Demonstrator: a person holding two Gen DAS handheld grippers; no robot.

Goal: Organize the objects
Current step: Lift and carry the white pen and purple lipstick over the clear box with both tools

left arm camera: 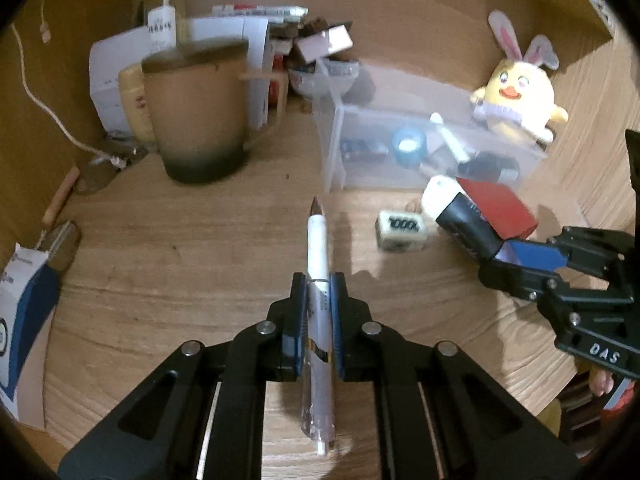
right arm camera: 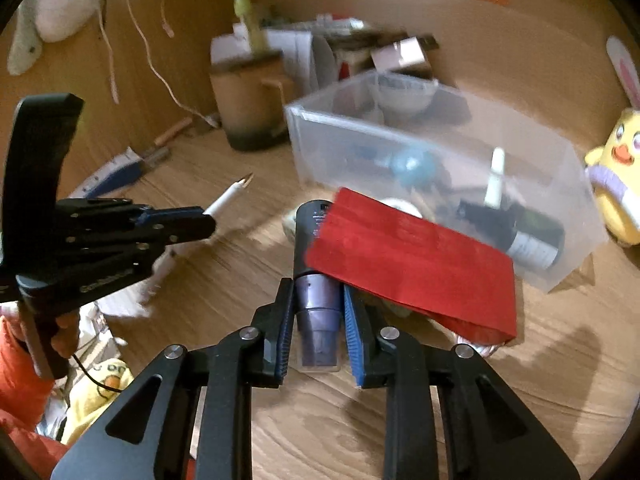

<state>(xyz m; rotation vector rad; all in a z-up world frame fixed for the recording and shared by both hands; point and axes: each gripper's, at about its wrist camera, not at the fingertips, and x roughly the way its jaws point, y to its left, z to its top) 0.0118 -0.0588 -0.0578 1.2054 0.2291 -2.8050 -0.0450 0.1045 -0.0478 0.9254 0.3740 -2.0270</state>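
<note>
My left gripper (left arm camera: 319,280) is shut on a white pen (left arm camera: 317,248), which sticks out forward with its metal tip above the wooden desk (left arm camera: 180,280). In the right wrist view that same left gripper (right arm camera: 206,220) and pen (right arm camera: 230,196) are at the left. My right gripper (right arm camera: 317,288) is shut on a dark purple tube (right arm camera: 318,300) with a black upper part. A flat red box (right arm camera: 412,260) overlaps the tube's far end. In the left wrist view the right gripper (left arm camera: 496,258) holds the tube (left arm camera: 464,224), whose white end points toward the clear plastic bin (left arm camera: 336,148).
The clear bin (right arm camera: 304,140) holds a blue roll, a dark bottle and small items. A brown mug (left arm camera: 200,108) stands back left with papers behind it. A yellow chick plush (left arm camera: 516,96) sits on the right, a small white block (left arm camera: 401,230) near the tube, and a blue-white carton (left arm camera: 24,300) at far left.
</note>
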